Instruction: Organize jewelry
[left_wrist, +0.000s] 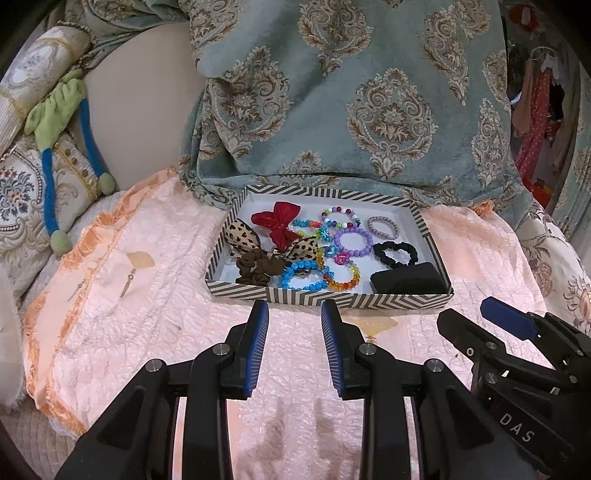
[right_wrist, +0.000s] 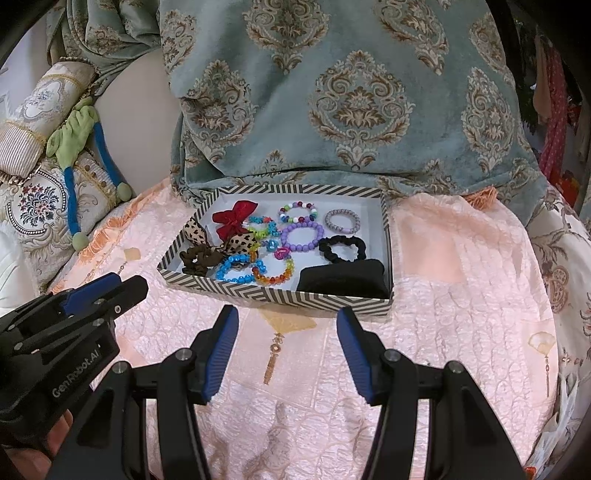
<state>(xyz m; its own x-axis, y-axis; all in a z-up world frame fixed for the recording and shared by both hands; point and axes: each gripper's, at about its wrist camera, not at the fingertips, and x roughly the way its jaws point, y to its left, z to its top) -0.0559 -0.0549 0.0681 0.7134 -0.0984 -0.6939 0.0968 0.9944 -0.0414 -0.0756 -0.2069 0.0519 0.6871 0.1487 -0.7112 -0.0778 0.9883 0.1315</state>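
Observation:
A striped box (left_wrist: 325, 297) (right_wrist: 273, 295) sits on a pink quilt and holds jewelry: a red bow (left_wrist: 277, 221) (right_wrist: 231, 219), a leopard-print bow scrunchie (left_wrist: 255, 254) (right_wrist: 207, 243), a blue bead bracelet (left_wrist: 301, 275) (right_wrist: 236, 267), a purple bead bracelet (left_wrist: 354, 242) (right_wrist: 301, 236), a black scrunchie (left_wrist: 395, 253) (right_wrist: 341, 249) and a black pad (left_wrist: 406, 282) (right_wrist: 341, 280). My left gripper (left_wrist: 295, 314) is open and empty just in front of the box; it also shows in the right wrist view (right_wrist: 110, 288). My right gripper (right_wrist: 288, 317) is open and empty in front of the box; it also shows in the left wrist view (left_wrist: 476, 317).
A pink quilt (left_wrist: 129, 295) (right_wrist: 461, 295) covers the bed. A teal patterned blanket (left_wrist: 351, 92) (right_wrist: 351, 92) rises right behind the box. Embroidered pillows (left_wrist: 22, 192) and a green and blue plush toy (left_wrist: 59, 122) (right_wrist: 74, 136) lie at the left.

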